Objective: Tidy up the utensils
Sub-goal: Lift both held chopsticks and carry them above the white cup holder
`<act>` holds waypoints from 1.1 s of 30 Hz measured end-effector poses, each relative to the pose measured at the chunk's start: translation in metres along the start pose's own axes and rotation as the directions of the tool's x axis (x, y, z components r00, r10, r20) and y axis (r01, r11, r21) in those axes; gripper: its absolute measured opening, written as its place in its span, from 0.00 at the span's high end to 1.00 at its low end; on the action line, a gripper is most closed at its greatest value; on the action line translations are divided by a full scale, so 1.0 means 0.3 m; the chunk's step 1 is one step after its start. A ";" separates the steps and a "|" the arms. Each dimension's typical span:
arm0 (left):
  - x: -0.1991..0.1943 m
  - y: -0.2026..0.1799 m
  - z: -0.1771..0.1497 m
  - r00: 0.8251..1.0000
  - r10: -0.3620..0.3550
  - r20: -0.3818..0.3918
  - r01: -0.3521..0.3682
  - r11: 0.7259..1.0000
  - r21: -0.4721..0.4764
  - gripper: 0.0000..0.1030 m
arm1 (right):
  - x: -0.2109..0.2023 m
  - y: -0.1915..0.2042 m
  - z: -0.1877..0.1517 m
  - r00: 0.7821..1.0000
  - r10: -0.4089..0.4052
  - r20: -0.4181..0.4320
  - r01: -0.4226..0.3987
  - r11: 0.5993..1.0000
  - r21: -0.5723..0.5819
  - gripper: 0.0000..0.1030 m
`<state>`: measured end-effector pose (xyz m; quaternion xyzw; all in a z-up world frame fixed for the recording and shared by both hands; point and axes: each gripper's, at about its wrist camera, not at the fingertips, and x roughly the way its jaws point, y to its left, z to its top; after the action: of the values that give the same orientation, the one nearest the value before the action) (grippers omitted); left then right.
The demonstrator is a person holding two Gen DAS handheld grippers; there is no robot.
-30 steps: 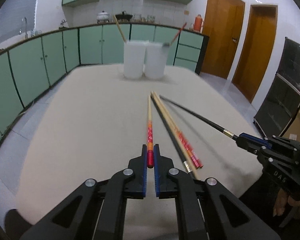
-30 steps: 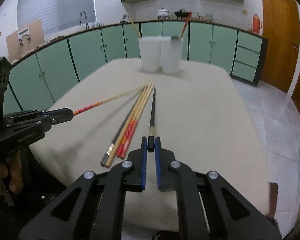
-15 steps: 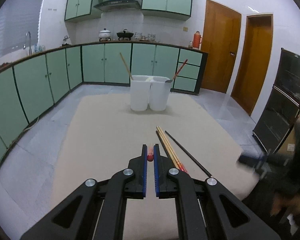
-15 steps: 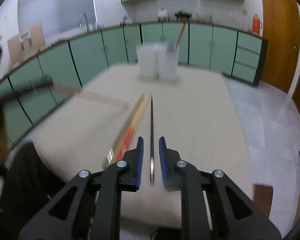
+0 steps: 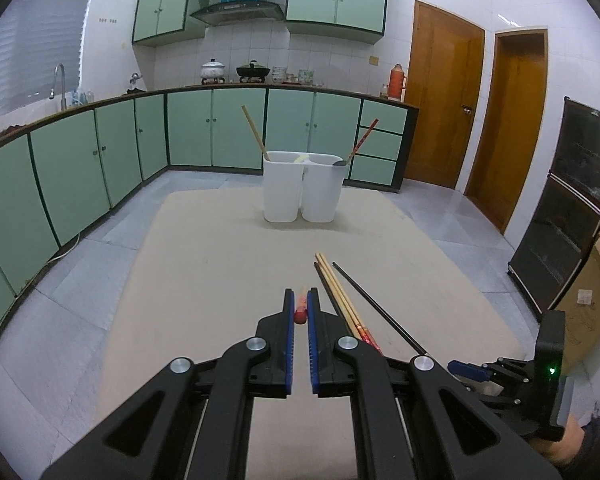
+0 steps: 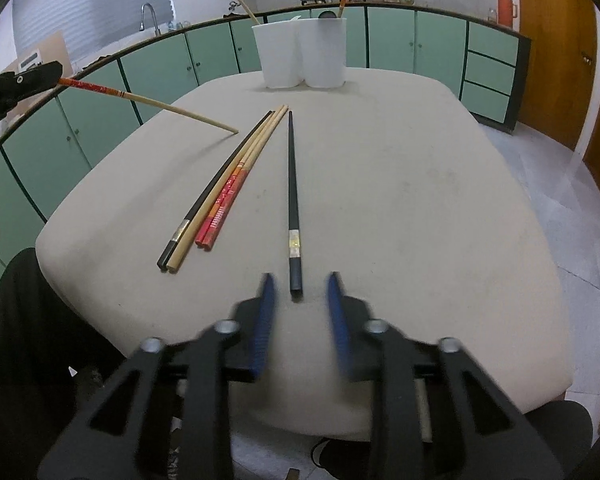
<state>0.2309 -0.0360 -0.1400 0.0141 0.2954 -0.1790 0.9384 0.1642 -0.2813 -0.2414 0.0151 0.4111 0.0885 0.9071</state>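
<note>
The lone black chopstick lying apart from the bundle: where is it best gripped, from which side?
Probably grip the black chopstick at its thick butt end, below the metal band, coming from the table's near edge, jaws across it. It lies flat, butt nearest, tip toward the white holder, clear of the bundle.

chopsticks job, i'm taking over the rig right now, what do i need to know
Left claw: shut on a red-ended chopstick, held up off the table.
Right claw: open and empty. The lone black chopstick lies loose on the table, its end just ahead of the tips.
Bundle of four chopsticks: lying beside it.
Done: two chopsticks stand in the white holder at the far end.
Left: these six, likely into the holder.
</note>
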 end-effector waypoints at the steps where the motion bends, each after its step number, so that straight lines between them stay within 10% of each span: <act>1: 0.000 -0.002 0.000 1.000 0.002 0.000 -0.002 1.000 0.004 0.94 | -0.004 0.003 -0.003 1.000 -0.005 -0.001 0.005 1.000 -0.007 0.94; 17: 0.077 0.035 0.190 0.996 -0.036 -0.081 0.040 0.998 0.051 0.94 | -0.350 0.031 0.450 0.985 0.056 0.161 -0.030 0.987 -0.160 0.95; 33: 0.371 0.071 0.425 0.961 -0.093 -0.260 0.114 0.991 0.068 0.94 | -0.149 -0.003 0.970 0.994 0.108 0.011 -0.104 0.976 -0.193 0.94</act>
<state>0.3930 -0.0695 -0.0987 0.0601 0.4068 -0.2366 0.8803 0.3532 -0.2768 -0.0158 -0.0497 0.3893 0.1758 0.9028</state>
